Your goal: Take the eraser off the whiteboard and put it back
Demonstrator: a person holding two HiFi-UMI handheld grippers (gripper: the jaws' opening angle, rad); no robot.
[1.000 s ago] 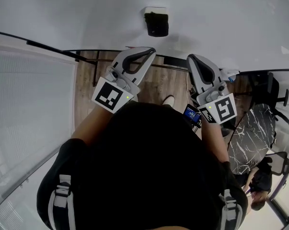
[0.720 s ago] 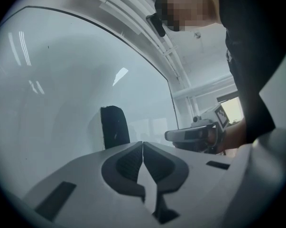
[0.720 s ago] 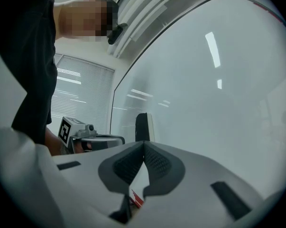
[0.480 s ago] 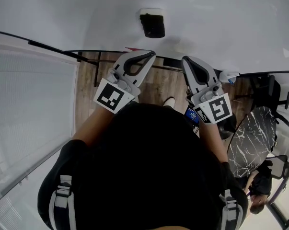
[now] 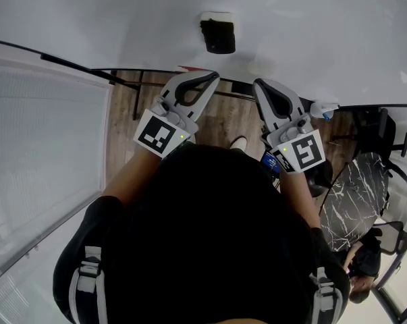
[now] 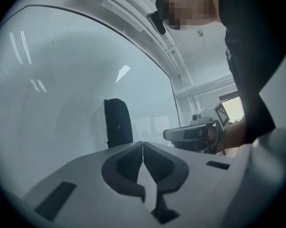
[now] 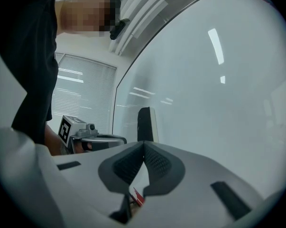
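Here the eraser (image 5: 218, 36) sits stuck on the whiteboard (image 5: 324, 19), ahead of the two claws and apart from both. The left claw (image 6: 143, 145) is closed, its jaws pressed together with nothing between them. The right claw (image 7: 143, 145) is likewise closed and empty. Both point toward the whiteboard, side by side.
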